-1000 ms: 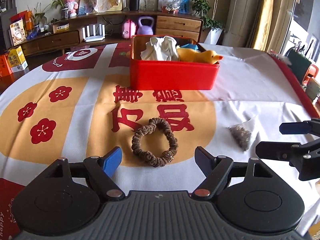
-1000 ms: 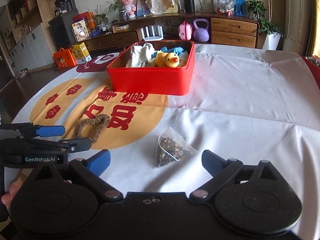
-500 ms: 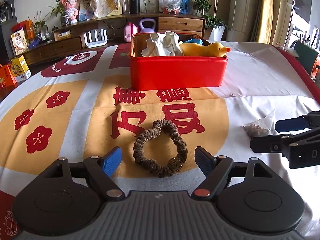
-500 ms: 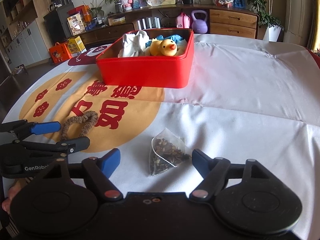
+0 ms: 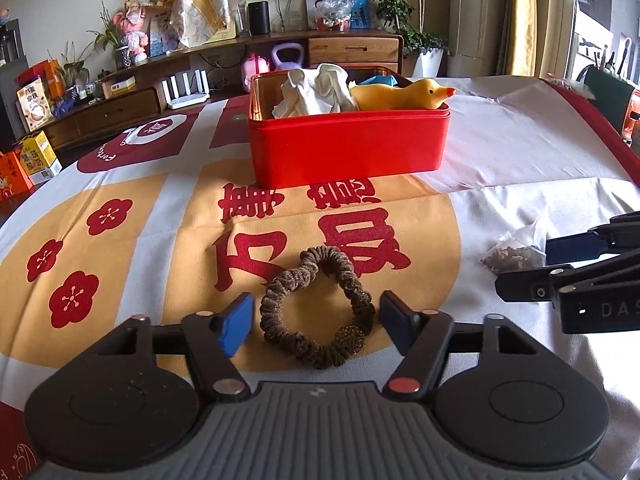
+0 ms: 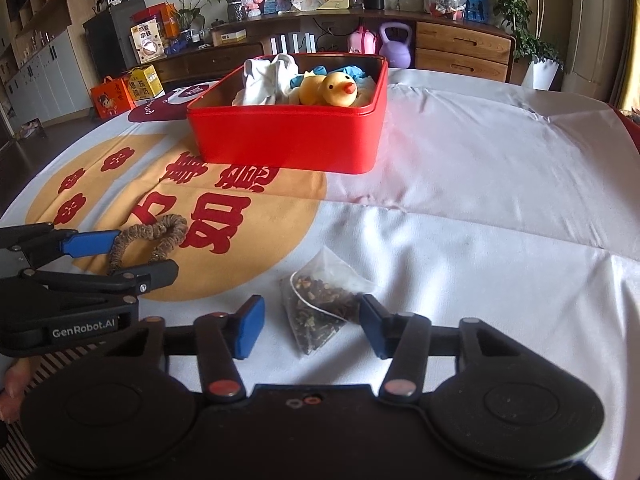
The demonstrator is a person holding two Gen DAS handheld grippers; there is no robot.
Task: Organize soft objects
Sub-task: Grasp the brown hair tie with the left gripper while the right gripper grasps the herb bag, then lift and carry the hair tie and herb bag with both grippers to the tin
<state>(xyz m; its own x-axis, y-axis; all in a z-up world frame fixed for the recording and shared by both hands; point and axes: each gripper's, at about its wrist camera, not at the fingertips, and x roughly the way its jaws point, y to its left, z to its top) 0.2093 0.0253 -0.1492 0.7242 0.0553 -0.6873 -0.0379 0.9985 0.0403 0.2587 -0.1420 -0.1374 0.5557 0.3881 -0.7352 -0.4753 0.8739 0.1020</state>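
Note:
A brown scrunchie [image 5: 280, 300] lies flat on the tablecloth between the fingers of my left gripper [image 5: 316, 326]. Its jaws are closing, and a thin gap still shows at each blue pad. In the right wrist view a see-through tea bag [image 6: 320, 304] lies between the fingers of my right gripper [image 6: 311, 326]. Those jaws are closing too; the right pad is at the bag's corner and the left pad stands clear. Further back, the red box [image 5: 348, 148] holds a yellow duck [image 5: 400, 94] and a white cloth [image 5: 316, 92].
Each gripper shows in the other's view: the right gripper [image 5: 524, 265] by the tea bag [image 5: 512, 254], the left gripper [image 6: 148, 254] around the scrunchie [image 6: 160, 236]. The red box [image 6: 288, 140] stands mid-table. A sideboard [image 6: 460, 48] lines the far wall.
Both grippers have come down closer to the cloth. Their jaws have narrowed, the left around the scrunchie and the right around the tea bag.

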